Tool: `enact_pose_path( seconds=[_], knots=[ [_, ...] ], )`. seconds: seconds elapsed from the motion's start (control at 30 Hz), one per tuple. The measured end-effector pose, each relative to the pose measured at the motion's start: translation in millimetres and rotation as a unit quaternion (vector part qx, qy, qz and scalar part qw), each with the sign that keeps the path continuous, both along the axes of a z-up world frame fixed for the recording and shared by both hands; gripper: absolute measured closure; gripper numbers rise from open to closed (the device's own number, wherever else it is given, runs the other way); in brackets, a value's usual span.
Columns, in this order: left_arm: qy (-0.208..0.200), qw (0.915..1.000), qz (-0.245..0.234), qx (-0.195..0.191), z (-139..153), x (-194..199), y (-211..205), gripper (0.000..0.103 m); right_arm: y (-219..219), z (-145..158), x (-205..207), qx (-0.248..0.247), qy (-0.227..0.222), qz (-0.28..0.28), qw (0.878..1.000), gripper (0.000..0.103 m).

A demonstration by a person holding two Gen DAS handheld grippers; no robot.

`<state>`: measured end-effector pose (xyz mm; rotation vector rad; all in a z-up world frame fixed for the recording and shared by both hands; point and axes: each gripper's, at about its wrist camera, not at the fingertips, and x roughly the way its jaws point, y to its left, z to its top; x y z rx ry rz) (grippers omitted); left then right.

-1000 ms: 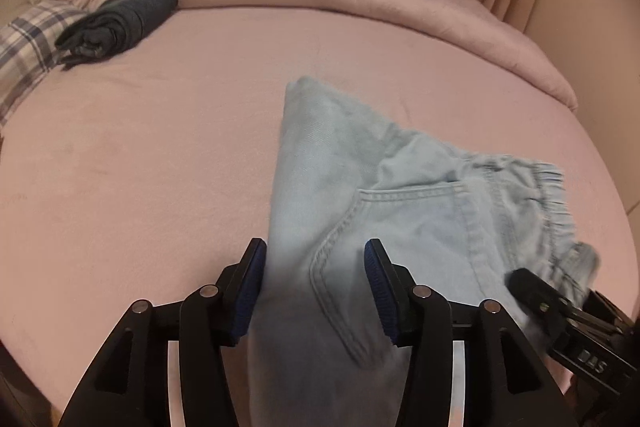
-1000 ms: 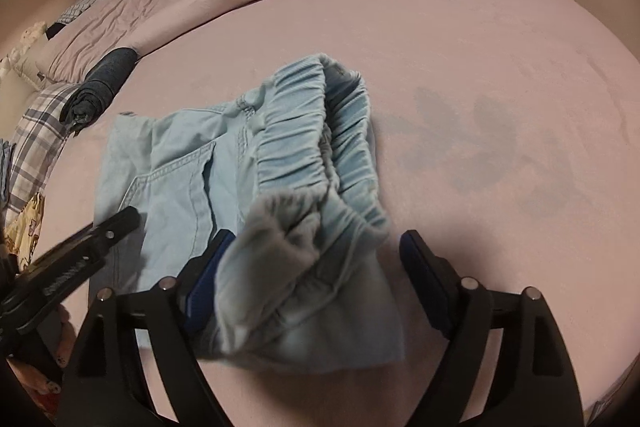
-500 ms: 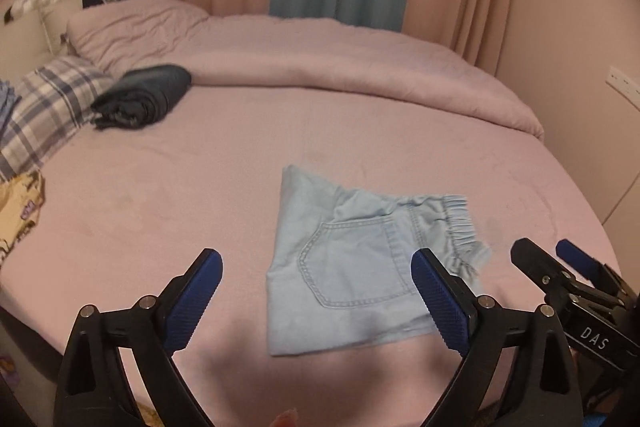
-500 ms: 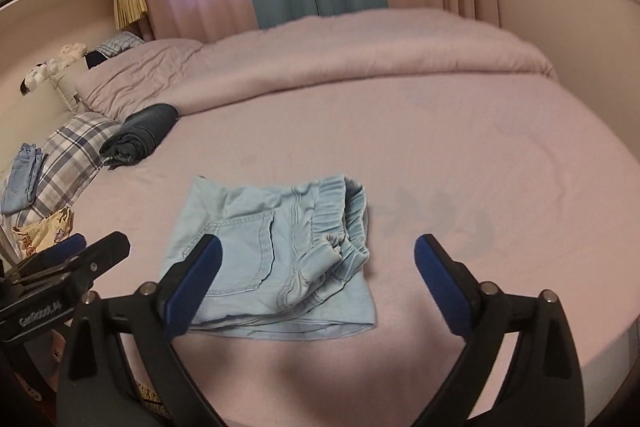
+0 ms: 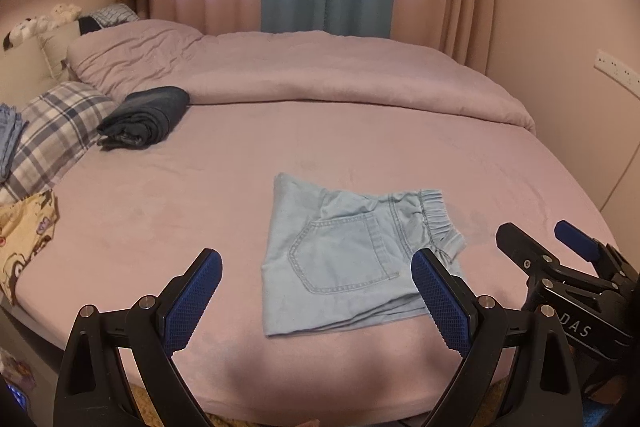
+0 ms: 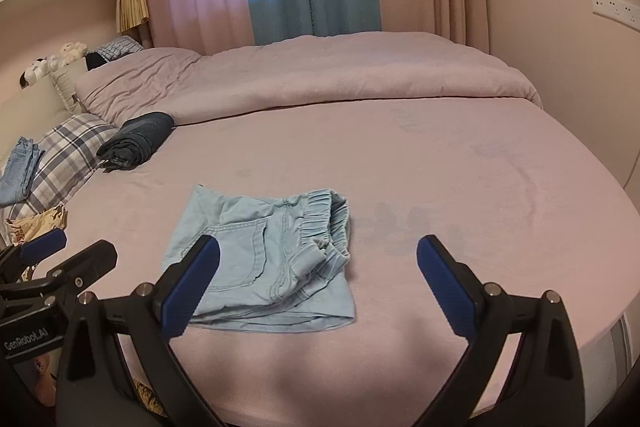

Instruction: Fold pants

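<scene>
Both grippers have pulled back & up from the pants since 1 s ago: then each was down on the denim w/ cloth between its pads, now both hang over the near edge of the bed w/ nothing held. Left gripper has its jaws spread wide; right gripper likewise spread wide, empty.

Pants (light blue denim, elastic waist) lie folded into a compact packet on the pink bed, toward the near edge, roughly mid-width, back pocket facing up, gathered waistband on the right side. Judging by that, the fold looks done or nearly so; the waistband end sits a bit lumpy in the right wrist view.

Handling: thin denim, light, soft & floppy, not fragile, not slippery on the fleecy sheet. Layers will slide apart if lifted by 1 corner, so pinch thru all layers at the folded edge, or at the thick waistband, which gives the firmest bite. 2 grips better than 1.

Writing: "DAS" on the right gripper's body as seen from the left wrist cam; "GenRobot.AI" on the left gripper's body seen from the right cam. No label readable on the pants.

Elsewhere: dark rolled garment near the far-left pillows, well apart from the pants; plaid pillow at left edge.
</scene>
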<state>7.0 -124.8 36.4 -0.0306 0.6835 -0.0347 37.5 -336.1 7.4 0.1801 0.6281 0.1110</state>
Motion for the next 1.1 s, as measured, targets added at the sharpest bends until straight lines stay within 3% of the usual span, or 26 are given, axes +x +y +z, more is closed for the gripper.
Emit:
enact_pose_path(
  seconds=[1.1],
  knots=[
    [0.016,0.9997,0.003,-0.016,-2.3,-2.6,-5.4,0.008,7.3,-7.0,1.6,-0.03,0.026,-0.024,0.999,0.003]
  ],
)
